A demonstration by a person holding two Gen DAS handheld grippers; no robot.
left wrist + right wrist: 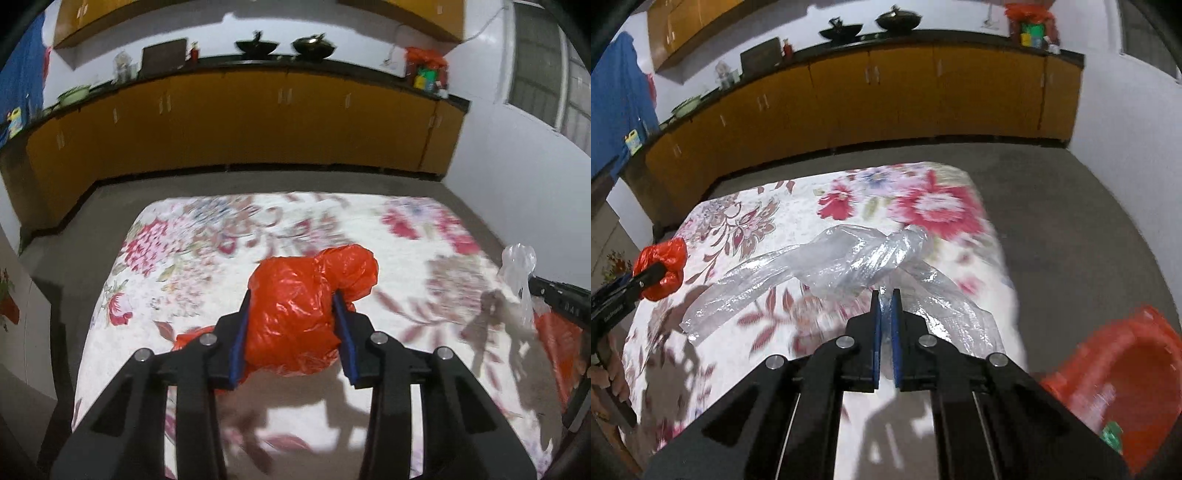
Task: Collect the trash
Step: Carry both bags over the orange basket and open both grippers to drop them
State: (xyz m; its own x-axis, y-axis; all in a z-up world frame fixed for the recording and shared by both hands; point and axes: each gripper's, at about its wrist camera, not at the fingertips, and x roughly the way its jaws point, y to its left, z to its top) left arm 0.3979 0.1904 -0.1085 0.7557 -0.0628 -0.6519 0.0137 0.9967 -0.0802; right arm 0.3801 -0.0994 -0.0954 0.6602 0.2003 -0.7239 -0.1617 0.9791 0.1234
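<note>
My left gripper point(293, 301) is shut on a crumpled red plastic bag point(303, 302) and holds it just above the flower-patterned table cloth point(207, 243). The bag also shows at the left of the right wrist view point(661, 266). My right gripper point(885, 295) is shut on a clear plastic bag point(849, 258) that trails over the cloth to the left. The clear bag shows at the right edge of the left wrist view point(519, 273). A red bin point(1126, 380) stands on the floor at the table's right side.
The table point(738, 332) stands on a grey floor point(1052, 221). Yellow cabinets point(258, 122) with a dark counter run along the far wall, with pans and jars on top. A white wall is at the right.
</note>
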